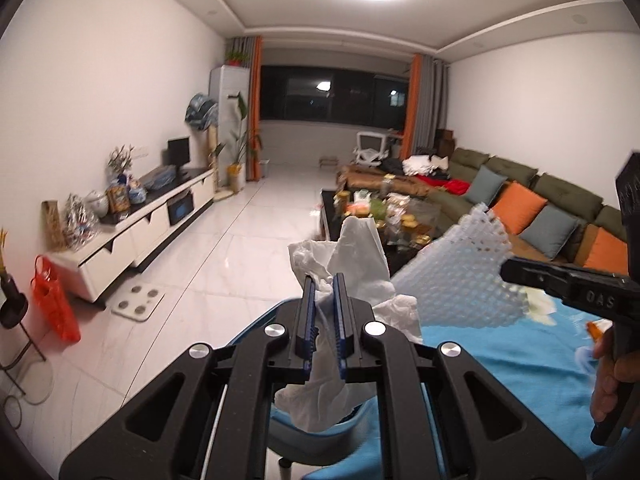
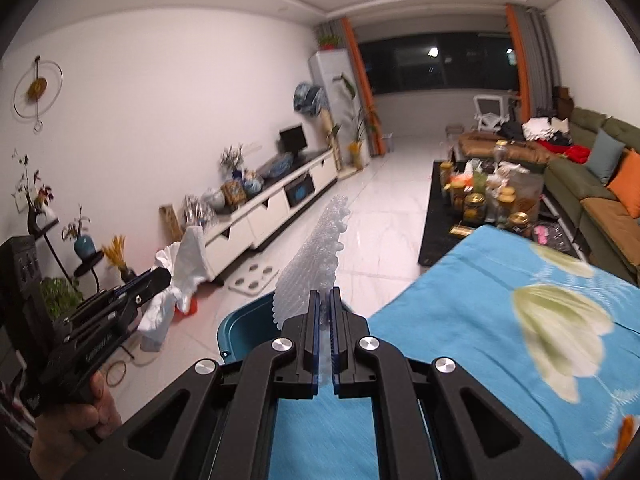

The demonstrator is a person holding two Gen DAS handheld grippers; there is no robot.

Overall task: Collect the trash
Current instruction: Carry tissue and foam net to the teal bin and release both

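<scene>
Crumpled white plastic bag [image 1: 352,256]; clear, bumpy bubble wrap [image 1: 460,276].

Open floor [image 1: 224,264] beyond chair [image 2: 248,324]

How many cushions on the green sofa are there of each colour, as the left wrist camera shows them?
Orange cushions: 2
Grey-blue cushions: 2
Total on the green sofa: 4
</scene>
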